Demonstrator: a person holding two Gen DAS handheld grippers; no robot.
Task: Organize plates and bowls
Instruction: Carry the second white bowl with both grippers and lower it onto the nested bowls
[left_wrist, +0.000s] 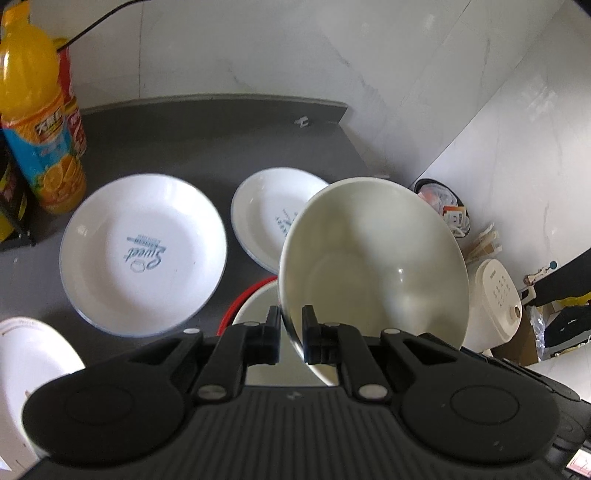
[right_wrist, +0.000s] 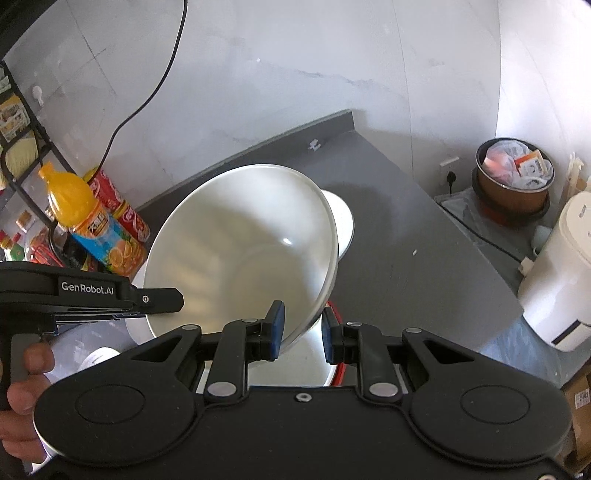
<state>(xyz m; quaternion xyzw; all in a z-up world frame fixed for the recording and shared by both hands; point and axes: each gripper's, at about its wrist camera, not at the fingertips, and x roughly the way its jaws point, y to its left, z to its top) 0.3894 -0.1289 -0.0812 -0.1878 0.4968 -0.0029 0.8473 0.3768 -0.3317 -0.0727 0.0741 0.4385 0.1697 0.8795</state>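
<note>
Dark grey countertop (left_wrist: 177, 133) against white marble-look wall. We are holding cream bowl (left_wrist: 373, 258) tilted, off counter, between both tools. Left gripper (left_wrist: 290, 334) is clamping bowl's near rim. Right gripper (right_wrist: 303, 330) is straddling opposite rim, jaws apart, gap showing beside right pad; grip not confirmed. We are judging bowl glazed, rigid, slippery, breakable, moderately heavy; rim is only purchase. Directly below grippers: red-rimmed bowl (left_wrist: 255, 299), apparently empty. Ahead-left of left gripper: two printed plates (left_wrist: 144, 251), empty. Bin (right_wrist: 515, 177) far right is holding wrappers.
</note>
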